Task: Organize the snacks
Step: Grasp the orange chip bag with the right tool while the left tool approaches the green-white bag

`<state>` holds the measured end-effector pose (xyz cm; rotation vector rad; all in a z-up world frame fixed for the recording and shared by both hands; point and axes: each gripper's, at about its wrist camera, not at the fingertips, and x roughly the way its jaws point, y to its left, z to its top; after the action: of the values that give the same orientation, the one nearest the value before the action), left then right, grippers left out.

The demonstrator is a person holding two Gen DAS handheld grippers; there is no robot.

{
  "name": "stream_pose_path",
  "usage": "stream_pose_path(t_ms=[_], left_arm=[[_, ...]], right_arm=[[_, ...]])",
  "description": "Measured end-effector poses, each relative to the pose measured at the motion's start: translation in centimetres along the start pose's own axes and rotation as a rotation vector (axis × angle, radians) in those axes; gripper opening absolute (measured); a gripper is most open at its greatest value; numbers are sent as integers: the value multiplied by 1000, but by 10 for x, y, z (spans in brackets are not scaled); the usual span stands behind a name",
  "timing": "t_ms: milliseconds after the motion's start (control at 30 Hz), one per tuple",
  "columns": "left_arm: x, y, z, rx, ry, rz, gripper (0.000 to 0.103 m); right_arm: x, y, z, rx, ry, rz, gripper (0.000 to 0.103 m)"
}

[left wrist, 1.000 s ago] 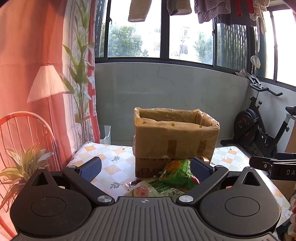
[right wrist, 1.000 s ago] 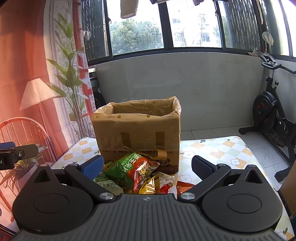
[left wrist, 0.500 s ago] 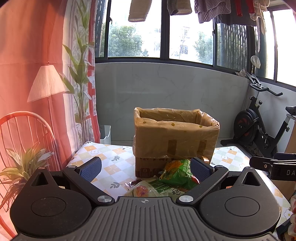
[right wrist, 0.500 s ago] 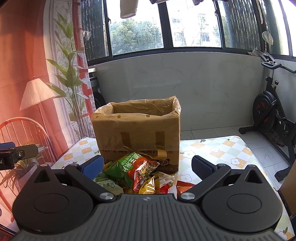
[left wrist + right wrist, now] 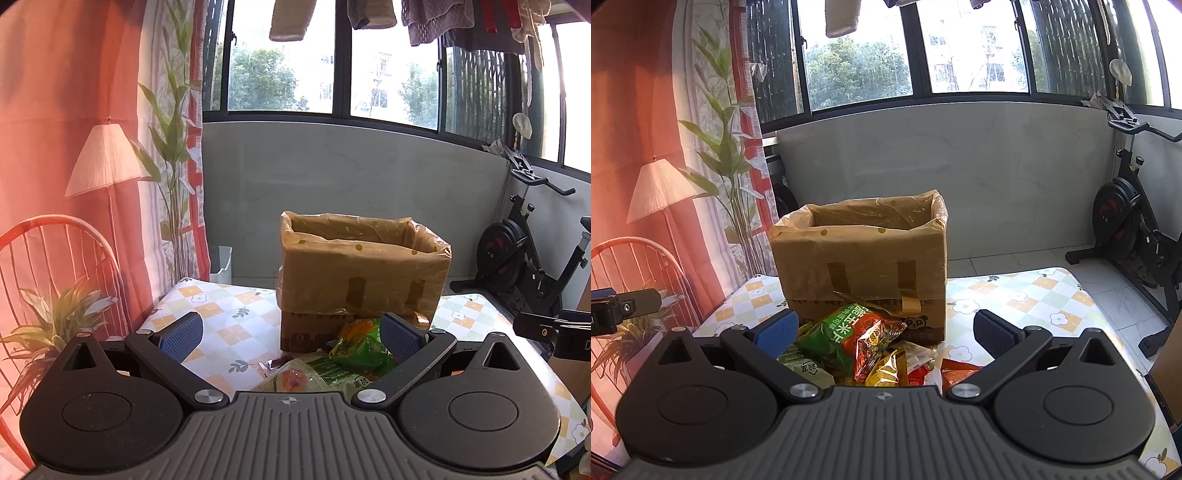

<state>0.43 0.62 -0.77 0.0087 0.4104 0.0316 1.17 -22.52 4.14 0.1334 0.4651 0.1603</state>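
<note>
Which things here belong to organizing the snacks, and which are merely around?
Job:
- snack packets
- lined cardboard box
- left gripper, open
- right gripper, open

Around:
- exercise bike
- red chair
- floor lamp
- hanging laundry

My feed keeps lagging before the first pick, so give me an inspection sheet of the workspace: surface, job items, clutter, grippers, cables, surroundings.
Surface: table with checked floral cloth, mostly bare on its right side.
Job's things: brown cardboard box lined with a tan plastic bag, open top, upright, contents hidden; heap of snack packets in front of it, topmost a green and red crisp bag.
Clutter: nothing seen besides the snacks.
Grippers: left gripper and right gripper both with jaws wide apart, holding nothing, above the heap.
Cables: nothing seen.
Surroundings: black exercise bike at right, red wire chair and potted plants at left, laundry hanging above the windows.
</note>
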Motion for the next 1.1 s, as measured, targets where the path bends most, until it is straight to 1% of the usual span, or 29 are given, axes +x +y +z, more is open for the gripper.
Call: stream_pose_path(t_ms=[67,267,400,500,567,633,667,700,833,967,1100], left_arm=[[-1,1,1,-8,-2,8,103],[0,7,5,-25,-24,57,102],[6,16,11,-80,-52,51,102],[16,11,11,-65,-68,78,102],[26,6,9,-40,-65,90,102],[38,1,4,-26,-50,91,101],[46,1,0,-23,-42,88,98],[54,0,-3,-22,-28,86,96],[83,-2,-19,-46,36,68,94],[107,2,-32,-96,92,60,94],[124,0,-40,-72,124,66,93]], right_arm=[[0,-2,-1,10,-16,-1,103],[-6,-18,6,18,-170,-14,103],[-1,-30,12,12,-219,-17,103],[9,-39,10,-2,-229,-45,103],[22,-47,5,-15,-202,-67,103],[41,-59,-4,-27,-148,-93,103],[49,-65,-10,-31,-125,-106,103],[59,-72,-17,-34,-97,-121,103],[96,-92,-51,-22,26,-174,103],[123,-105,-83,27,130,-158,103],[144,-109,-100,59,182,-152,103]])
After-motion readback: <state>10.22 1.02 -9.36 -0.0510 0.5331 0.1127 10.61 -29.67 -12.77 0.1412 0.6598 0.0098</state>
